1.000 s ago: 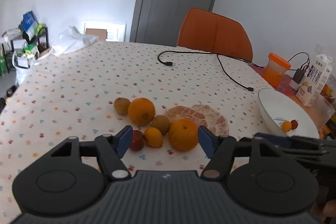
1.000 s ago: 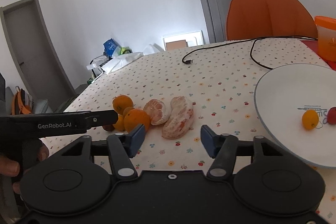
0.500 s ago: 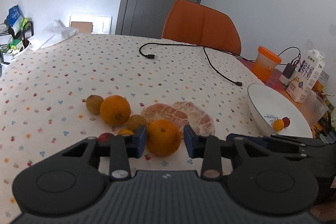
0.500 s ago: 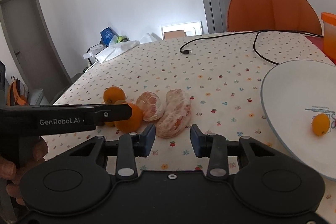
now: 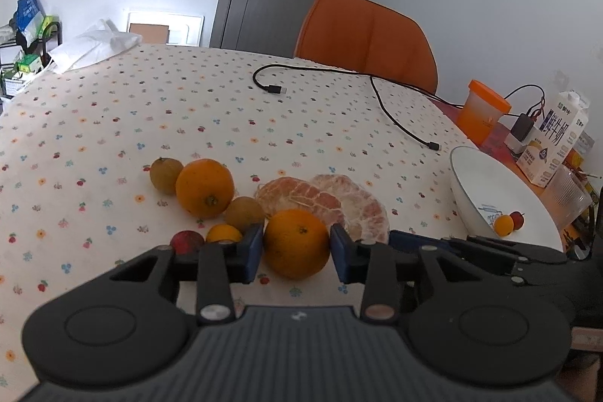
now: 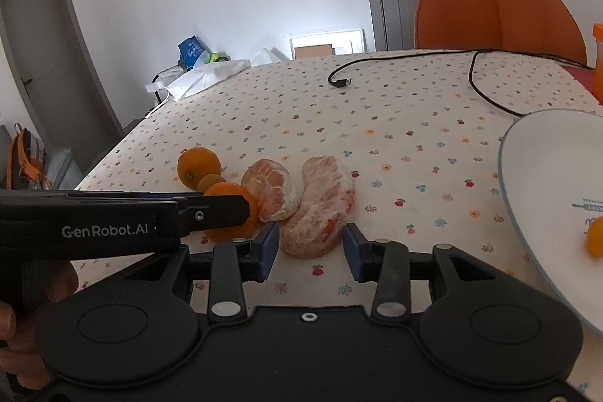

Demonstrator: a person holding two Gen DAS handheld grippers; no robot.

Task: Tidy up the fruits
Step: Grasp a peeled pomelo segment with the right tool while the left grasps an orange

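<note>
My left gripper [image 5: 296, 247] is shut on an orange [image 5: 297, 243] that rests on the tablecloth. Behind it lie a second orange [image 5: 204, 187], two kiwis [image 5: 245, 213] [image 5: 166, 174], a small kumquat [image 5: 223, 234], a small red fruit [image 5: 186, 240] and two peeled pomelo pieces [image 5: 297, 194] [image 5: 358, 210]. My right gripper [image 6: 311, 245] has its fingers on both sides of the right-hand peeled pomelo piece [image 6: 320, 206], touching or nearly touching it. The white plate [image 5: 490, 187] at the right holds a kumquat [image 5: 504, 225] and a small red fruit [image 5: 517, 219].
A black cable [image 5: 380, 100] lies across the far table. An orange cup [image 5: 484, 112], a milk carton [image 5: 552, 142] and a clear cup [image 5: 569, 198] stand at the right edge. An orange chair [image 5: 365, 40] stands behind the table. The left gripper's body [image 6: 124, 217] crosses the right wrist view.
Both grippers have moved forward and narrowed. The left one has closed onto the near orange. The right one has closed in around the right-hand pomelo piece.
</note>
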